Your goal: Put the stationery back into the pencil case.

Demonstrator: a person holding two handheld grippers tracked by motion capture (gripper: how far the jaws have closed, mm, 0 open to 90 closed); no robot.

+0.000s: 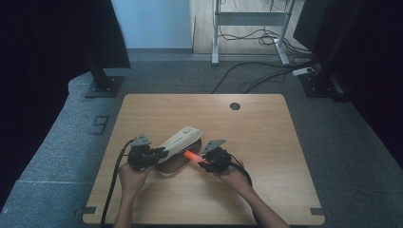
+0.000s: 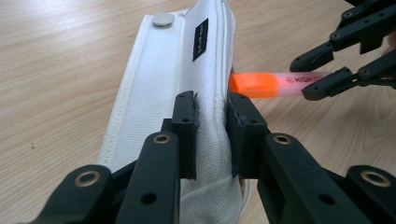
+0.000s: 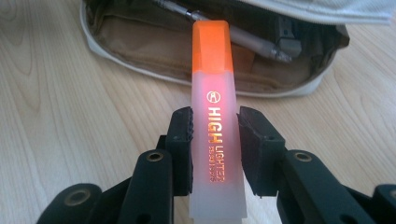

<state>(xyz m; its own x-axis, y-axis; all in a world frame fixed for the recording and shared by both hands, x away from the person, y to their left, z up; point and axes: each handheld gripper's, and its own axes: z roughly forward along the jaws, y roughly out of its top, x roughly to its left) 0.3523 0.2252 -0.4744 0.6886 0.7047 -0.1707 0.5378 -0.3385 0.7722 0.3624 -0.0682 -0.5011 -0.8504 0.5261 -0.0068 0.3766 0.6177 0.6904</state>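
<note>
Nearest the high view's camera, two forearms were seen coming in over the near edge of the worktop, each hand bearing a gripper. The left gripper was pressed together on the raised flap of a white canvas pencil case, the cloth bunched between its jaws and the flap held up off the body of the case. The right gripper was clamped on the clear barrel of an orange highlighter, roughly at mid-length, with the orange cap pointed away from the hand toward the open mouth of the case.

The highlighter was judged light, rigid and smooth-sided; a slip along the barrel could be expected if it were pinched weakly, so a hold across the flat printed faces near the middle was thought best. The case was judged soft and floppy, without a shape of its own; a hold on the stitched edge of the flap was thought the surest, since loose cloth would fold and sag.

Farther off, inside the brown lining of the case, a slim metal pen was seen lying across the compartment just beyond the cap. In the high view the case lay left of centre on the near half of the worktop, between the two grippers.
</note>
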